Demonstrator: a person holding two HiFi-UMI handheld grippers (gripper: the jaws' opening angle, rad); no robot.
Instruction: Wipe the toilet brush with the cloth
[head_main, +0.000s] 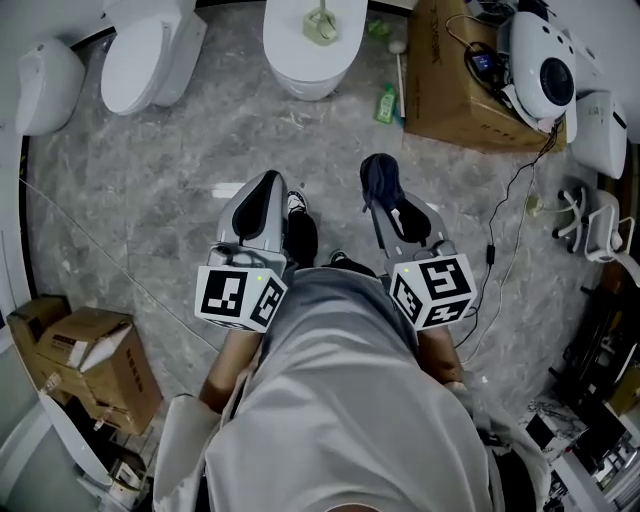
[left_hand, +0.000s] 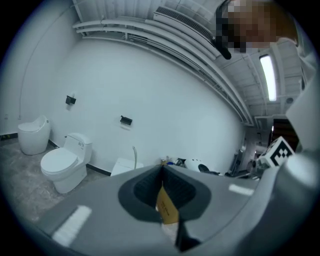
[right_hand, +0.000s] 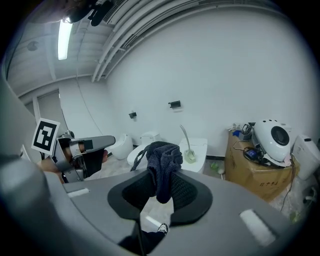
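The toilet brush (head_main: 322, 24) stands upright in a pale green holder on a closed white toilet (head_main: 296, 60) at the far middle of the head view. In the right gripper view the toilet brush (right_hand: 186, 141) shows ahead, well beyond the jaws. My right gripper (head_main: 378, 172) is shut on a dark blue cloth (head_main: 380, 188), which bunches above the jaws and hangs between them as the cloth (right_hand: 166, 154) in the right gripper (right_hand: 161, 176) view. My left gripper (head_main: 266, 186) is held level beside it, apart from the brush. The left gripper (left_hand: 161, 173) jaws meet with nothing held.
A second white toilet (head_main: 146, 58) and a small white fixture (head_main: 44, 86) stand at the far left. A cardboard box (head_main: 458, 96) with a white appliance (head_main: 546, 68) is at the far right, a green bottle (head_main: 386, 103) beside it. A cable (head_main: 505, 228) crosses the marble floor; more boxes (head_main: 96, 362) lie near left.
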